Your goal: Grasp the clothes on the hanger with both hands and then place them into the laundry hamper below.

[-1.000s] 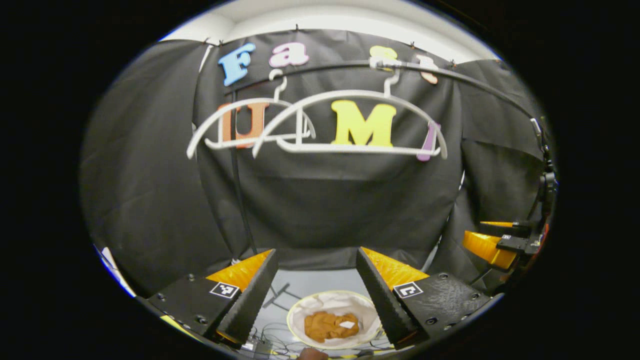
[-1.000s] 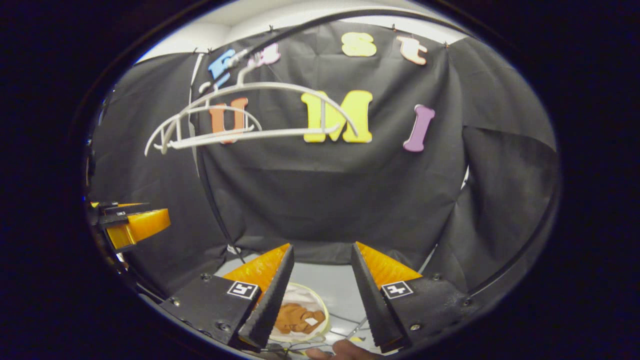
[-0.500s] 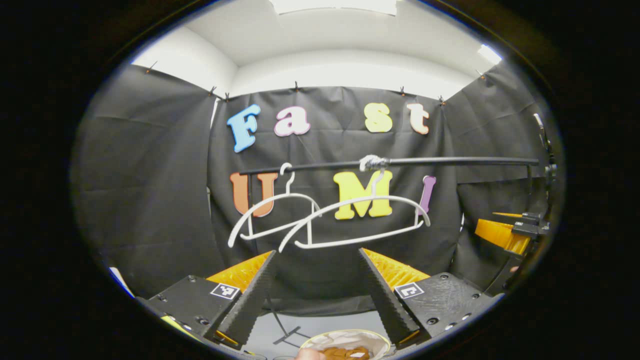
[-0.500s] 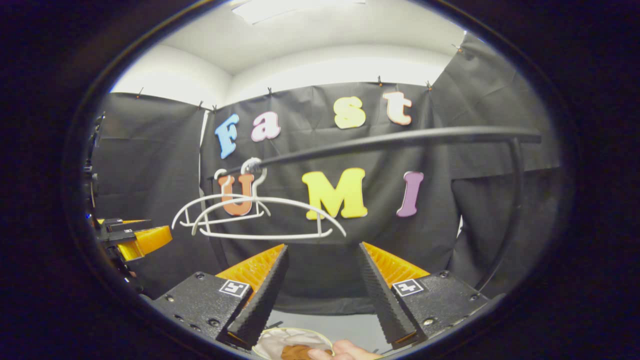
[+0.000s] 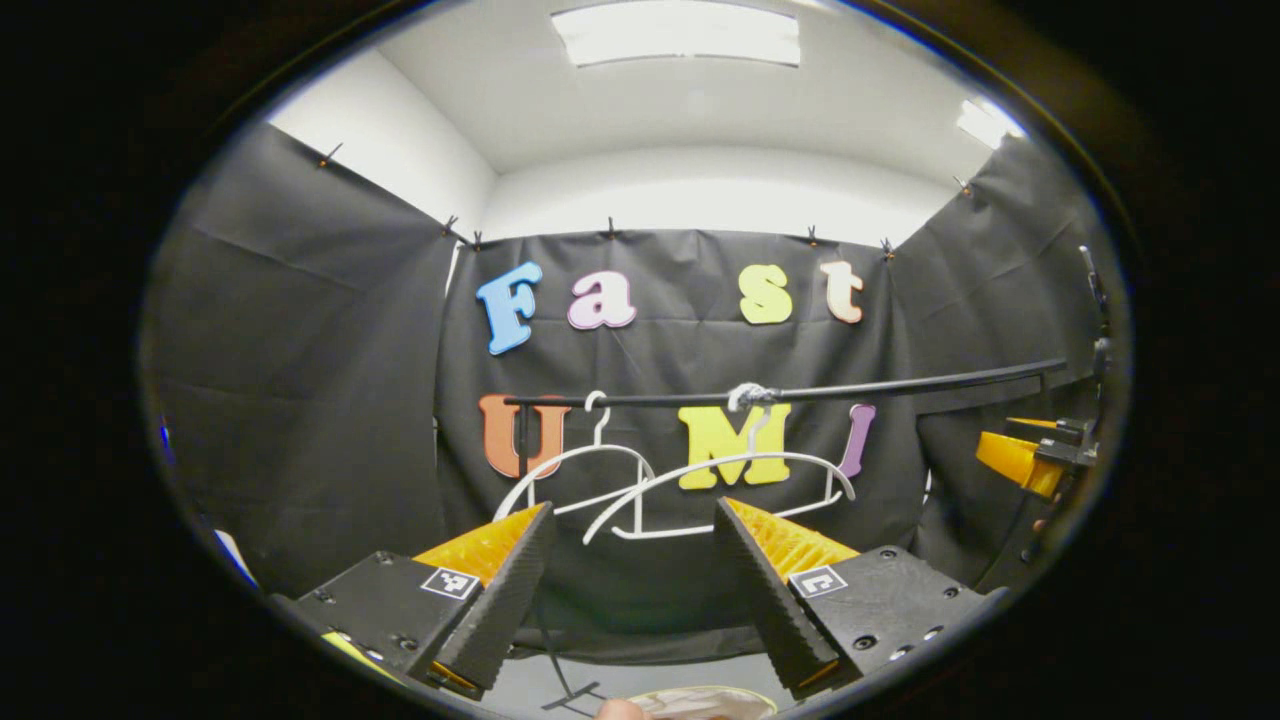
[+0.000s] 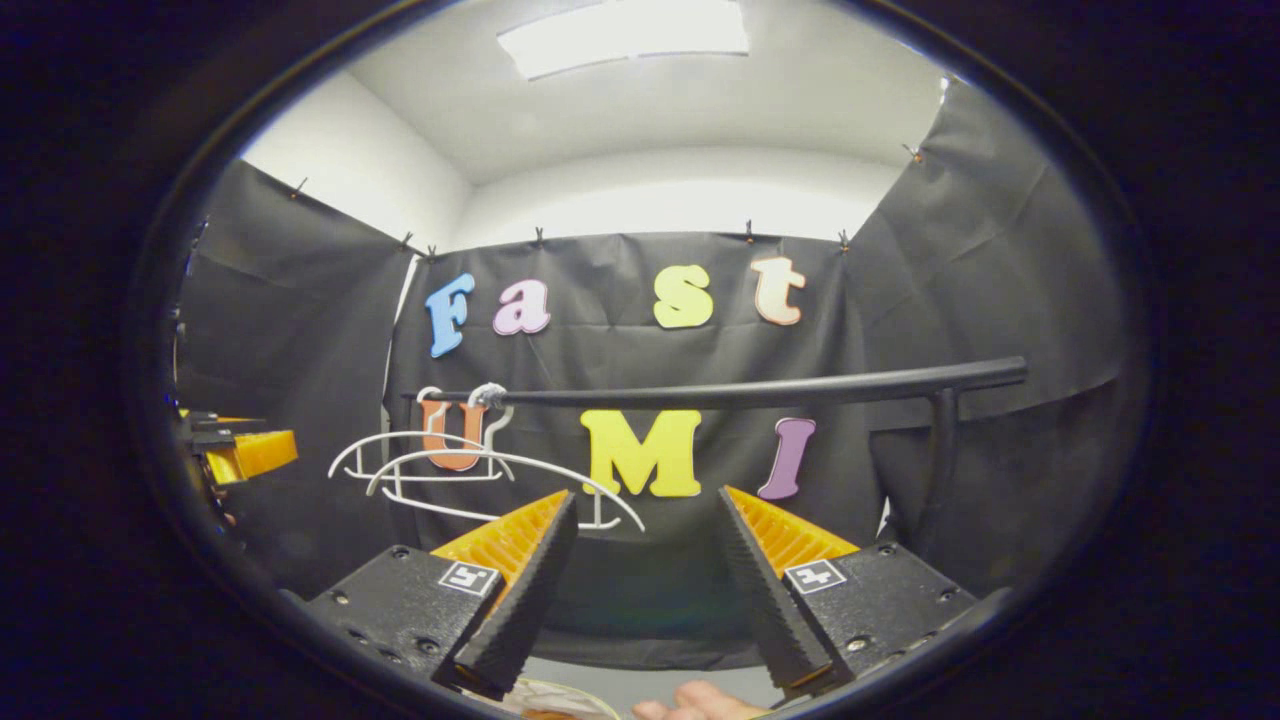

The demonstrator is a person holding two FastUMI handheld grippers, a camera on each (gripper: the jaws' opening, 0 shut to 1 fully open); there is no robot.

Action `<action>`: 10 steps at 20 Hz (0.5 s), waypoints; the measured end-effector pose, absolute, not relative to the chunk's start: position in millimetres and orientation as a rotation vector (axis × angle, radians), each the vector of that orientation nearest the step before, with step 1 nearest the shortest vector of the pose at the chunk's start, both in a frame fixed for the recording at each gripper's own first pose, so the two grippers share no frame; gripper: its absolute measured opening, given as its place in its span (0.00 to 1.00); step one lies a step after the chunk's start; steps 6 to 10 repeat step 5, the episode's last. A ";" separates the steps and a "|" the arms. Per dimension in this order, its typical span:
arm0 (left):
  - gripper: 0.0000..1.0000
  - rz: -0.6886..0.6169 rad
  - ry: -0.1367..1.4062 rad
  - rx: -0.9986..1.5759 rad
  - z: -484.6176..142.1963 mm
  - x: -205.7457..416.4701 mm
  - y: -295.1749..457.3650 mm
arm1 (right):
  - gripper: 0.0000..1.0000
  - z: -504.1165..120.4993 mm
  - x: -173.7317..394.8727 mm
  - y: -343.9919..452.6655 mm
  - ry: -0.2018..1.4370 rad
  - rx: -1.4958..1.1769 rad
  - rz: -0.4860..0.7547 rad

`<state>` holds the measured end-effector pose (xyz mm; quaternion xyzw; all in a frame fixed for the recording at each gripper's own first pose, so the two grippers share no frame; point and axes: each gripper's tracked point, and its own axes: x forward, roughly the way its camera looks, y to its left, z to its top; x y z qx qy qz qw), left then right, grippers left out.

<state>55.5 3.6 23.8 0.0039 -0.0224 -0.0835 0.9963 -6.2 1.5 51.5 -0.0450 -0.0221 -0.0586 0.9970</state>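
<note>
Two bare white hangers (image 5: 655,483) hang on a black rail (image 5: 900,384) against the back cloth. My left gripper (image 5: 635,590) is open and holds nothing, its fingers just below and short of the hangers. The right gripper (image 5: 1020,455) shows at the far right edge. In the right gripper view the hangers (image 6: 480,455) hang left of centre on the rail (image 6: 750,390), and my right gripper (image 6: 645,585) is open and empty. The left gripper (image 6: 245,450) shows at the far left. Only the pale rim of the laundry hamper (image 5: 720,693) peeks in at the bottom.
The rail's upright post (image 6: 935,470) stands to the right in the right gripper view. Black cloth walls close in the back and both sides. A person's hand (image 6: 700,700) shows at the bottom edge beside the hamper rim (image 6: 580,697).
Both views have swung upward: the hamper with the orange-brown garment has slid out at the bottom, and the rail and hangers sit lower. Both grippers have stayed open.
</note>
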 end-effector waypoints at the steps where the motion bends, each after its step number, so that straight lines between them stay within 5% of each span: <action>1: 1.00 -0.163 -0.051 0.003 25.3 53.9 4.1 | 0.89 52.4 -7.3 2.1 -0.052 -0.089 -0.110; 10: 1.00 -0.153 -0.089 0.011 35.9 51.4 7.1 | 0.89 64.9 -15.0 -4.3 -0.100 -0.087 -0.106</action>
